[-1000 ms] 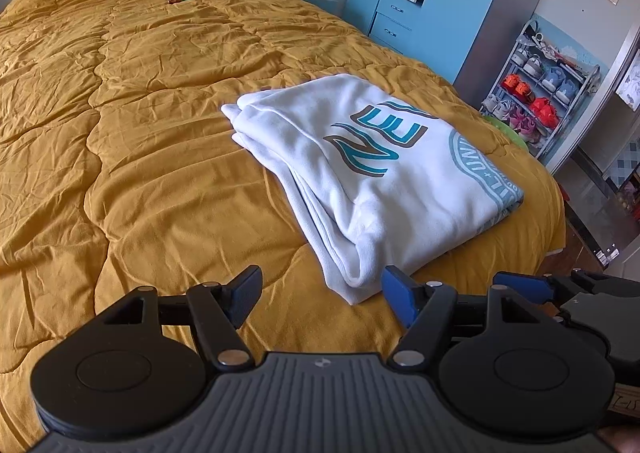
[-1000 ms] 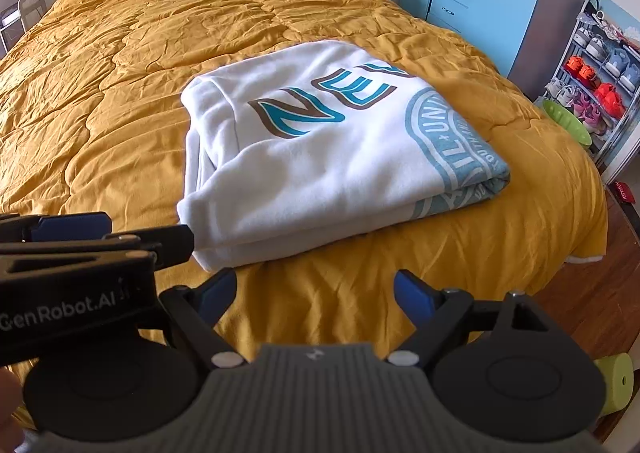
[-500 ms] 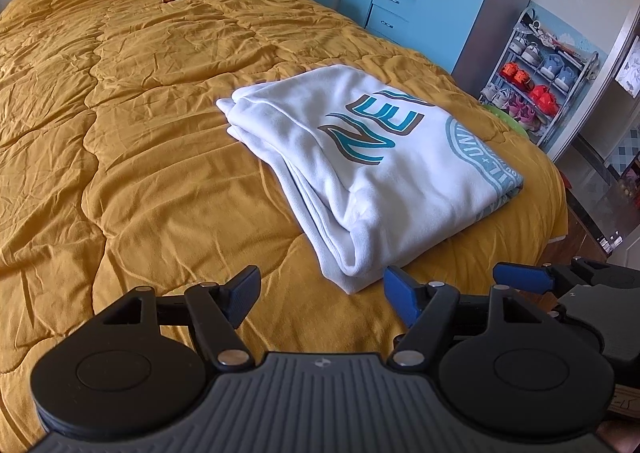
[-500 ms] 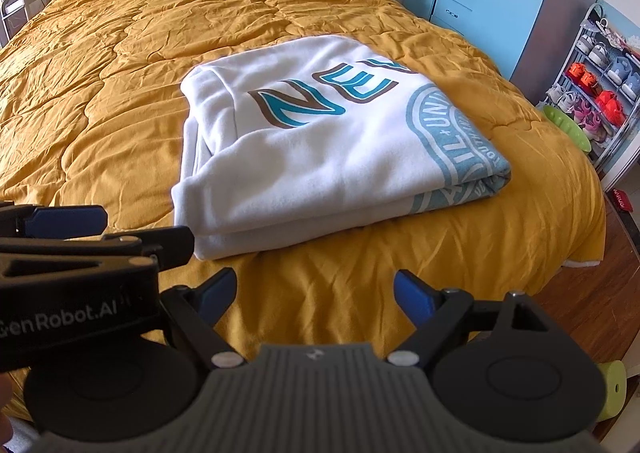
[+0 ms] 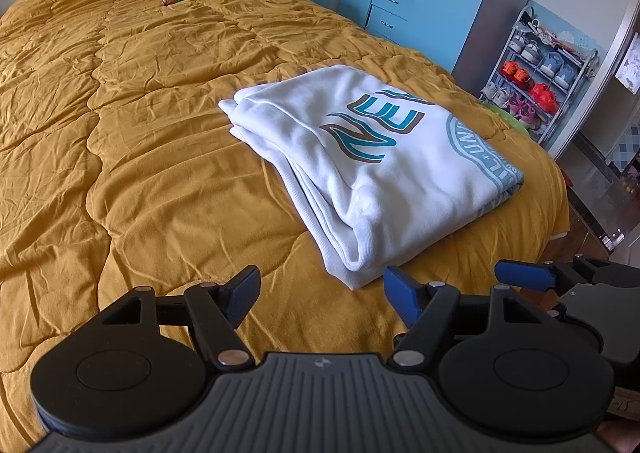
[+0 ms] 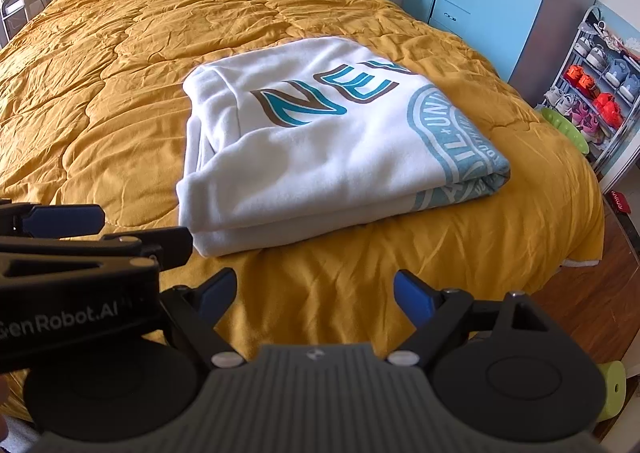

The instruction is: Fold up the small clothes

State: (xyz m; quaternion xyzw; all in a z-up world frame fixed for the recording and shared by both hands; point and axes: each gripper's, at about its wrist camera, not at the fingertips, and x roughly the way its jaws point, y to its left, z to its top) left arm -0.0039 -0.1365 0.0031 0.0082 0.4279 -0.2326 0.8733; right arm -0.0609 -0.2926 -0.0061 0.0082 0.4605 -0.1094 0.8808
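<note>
my left gripper (image 5: pixel 321 293) and right gripper (image 6: pixel 315 294) hover wide open and empty, near the folded white printed sweatshirt (image 6: pixel 328 141) on the mustard quilted bed (image 5: pixel 140 173).

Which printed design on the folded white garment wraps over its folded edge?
The round blue seal on the garment; it bends over the right edge. The teal-and-brown letters lie flat on top.

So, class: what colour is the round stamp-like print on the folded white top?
Light blue-grey, clearest in the right wrist view.
</note>
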